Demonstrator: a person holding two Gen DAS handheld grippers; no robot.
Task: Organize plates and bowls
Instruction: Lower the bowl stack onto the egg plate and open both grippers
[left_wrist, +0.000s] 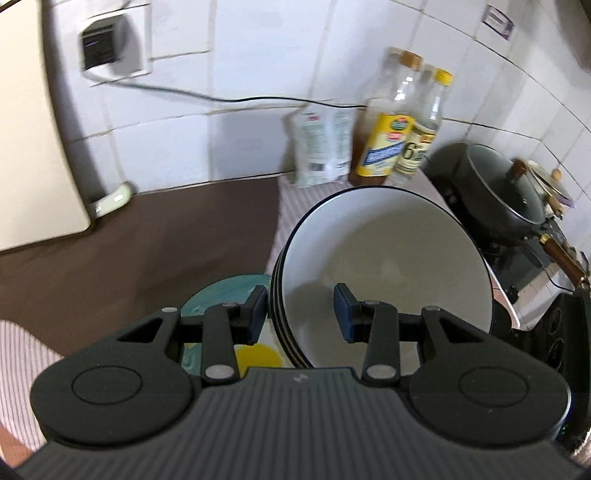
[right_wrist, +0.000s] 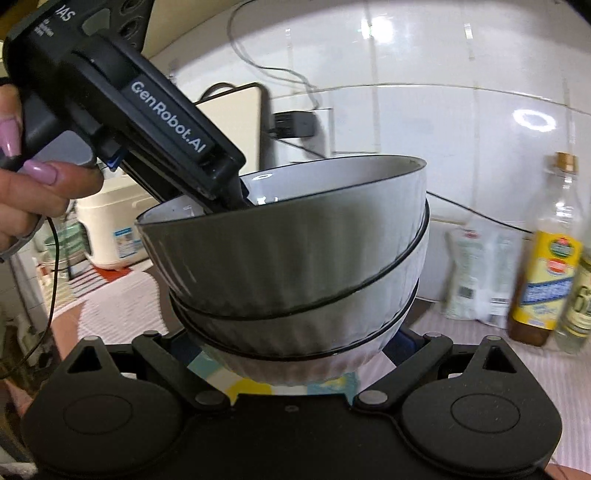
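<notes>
A stack of three nested white ribbed bowls (left_wrist: 388, 258) with dark rims hangs tilted in the air. My left gripper (left_wrist: 301, 314) is shut on the stack's near rim, one pad outside the wall and one inside the top bowl. In the right wrist view the bowl stack (right_wrist: 295, 258) fills the middle, and the left gripper (right_wrist: 240, 195) reaches into the top bowl from the upper left. My right gripper (right_wrist: 291, 350) clasps the bottom bowl from both sides, its pads mostly hidden behind it. A teal and yellow plate (left_wrist: 221, 291) lies below the stack.
Two oil bottles (left_wrist: 384, 147) and a white bag (left_wrist: 321, 147) stand against the tiled wall. A dark lidded pot (left_wrist: 506, 188) sits on the stove at the right. A rice cooker (right_wrist: 107, 229) stands far left. Striped cloth (right_wrist: 118, 310) covers part of the brown counter (left_wrist: 147, 240).
</notes>
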